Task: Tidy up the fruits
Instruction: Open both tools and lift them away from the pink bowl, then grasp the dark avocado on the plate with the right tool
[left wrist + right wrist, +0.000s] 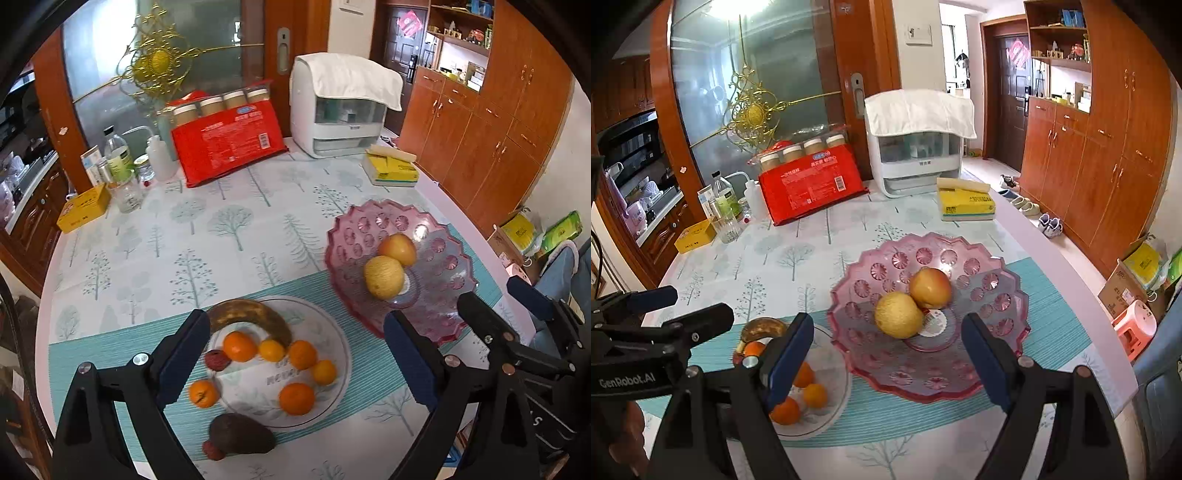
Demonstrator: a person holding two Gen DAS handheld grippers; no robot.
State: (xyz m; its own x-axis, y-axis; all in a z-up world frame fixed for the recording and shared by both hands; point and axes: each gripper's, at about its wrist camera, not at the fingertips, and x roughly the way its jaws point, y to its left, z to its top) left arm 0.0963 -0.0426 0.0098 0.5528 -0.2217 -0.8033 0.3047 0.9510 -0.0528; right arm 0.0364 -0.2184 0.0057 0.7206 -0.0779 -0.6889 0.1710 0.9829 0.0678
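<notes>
My left gripper (299,354) hangs open over a clear glass plate (258,395) with nothing between its pads. The plate holds a brown-spotted banana (251,314), several oranges (240,345) and a red date (216,360). A dark avocado (240,432) and another red date (212,450) lie on the mat in front of the plate. My right gripper (886,343) is open and empty above a pink glass bowl (897,258). In that bowl an apple (931,288) and a yellow pear (897,314) touch each other. Each gripper shows at the edge of the other's view.
At the back of the table stand a red packet with jars (229,144), a white appliance under a cloth (340,107), a yellow tissue pack (391,168), bottles (118,155) and a yellow box (85,208). The table edge (1071,295) runs along the right.
</notes>
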